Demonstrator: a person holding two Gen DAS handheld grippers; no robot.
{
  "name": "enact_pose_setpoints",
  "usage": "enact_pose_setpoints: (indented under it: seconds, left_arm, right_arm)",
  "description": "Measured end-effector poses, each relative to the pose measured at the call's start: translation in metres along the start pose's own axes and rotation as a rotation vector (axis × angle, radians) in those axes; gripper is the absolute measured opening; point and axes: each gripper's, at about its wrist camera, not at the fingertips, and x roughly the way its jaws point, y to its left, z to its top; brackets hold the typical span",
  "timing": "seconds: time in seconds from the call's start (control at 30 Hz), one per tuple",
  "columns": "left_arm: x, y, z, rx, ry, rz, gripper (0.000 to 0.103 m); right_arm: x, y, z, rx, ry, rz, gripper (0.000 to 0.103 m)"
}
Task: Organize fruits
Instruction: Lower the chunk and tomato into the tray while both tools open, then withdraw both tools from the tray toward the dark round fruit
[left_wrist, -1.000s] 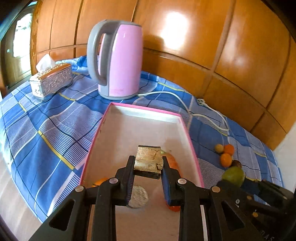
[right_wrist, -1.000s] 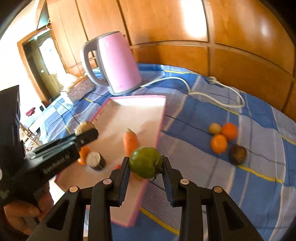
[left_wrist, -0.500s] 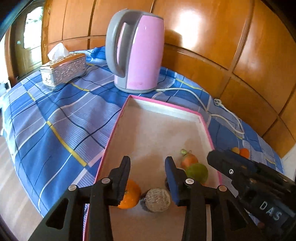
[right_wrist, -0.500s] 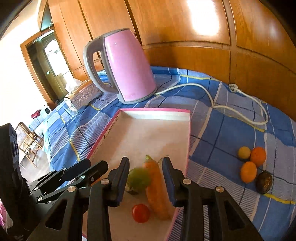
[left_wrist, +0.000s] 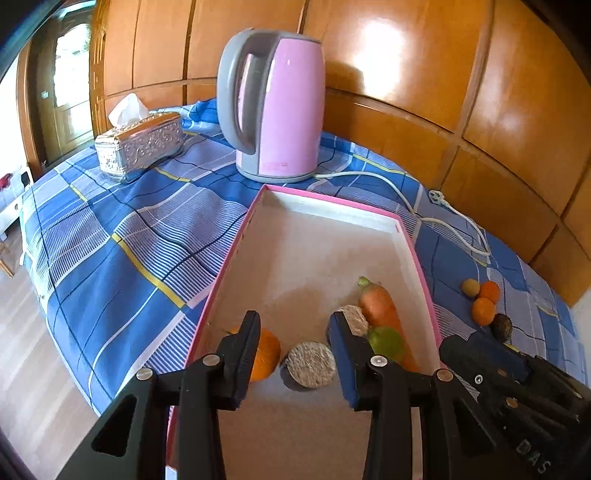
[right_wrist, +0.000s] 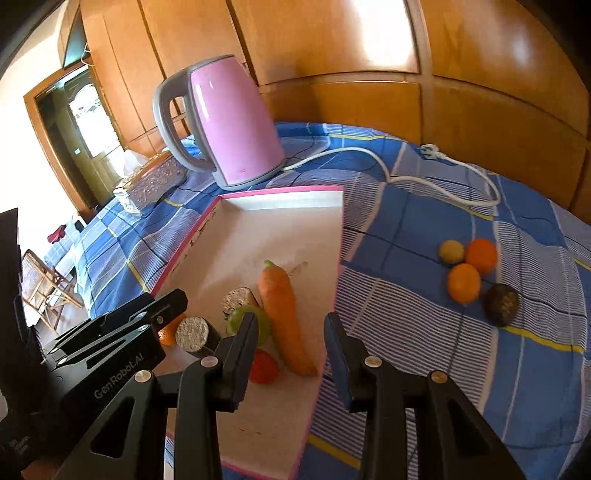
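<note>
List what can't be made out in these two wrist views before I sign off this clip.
- Orange fruit in the pink tray: left wrist view, half hidden behind the left claw.
- Green fruit: right wrist view, partly covered by the right claw.
- Tray's near end: cut off by the bottom edge in both views.
- Dark round fruit on the cloth: kind unclear.

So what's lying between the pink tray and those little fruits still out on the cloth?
Nothing but bare blue checked tablecloth between the tray and the four loose fruits; the right wrist view shows it best.
</note>
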Motion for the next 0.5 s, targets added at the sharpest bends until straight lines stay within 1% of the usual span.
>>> enact_pose_setpoints:
  seconds: [0.17,0.5]
  left_arm:
    - [-0.012,-0.011,-0.006,0.04,-0.021,-0.009,0.039]
    - [-0.024,-0.034,-0.018,0.111,-0.031,-0.034,0.04]
  right_arm:
    - [-0.008,-0.004,-0.006,0.018,-0.011,-0.024,0.037]
    - [-0.022,-0.016,-0.02,0.051,-0.028,-0.063,0.038]
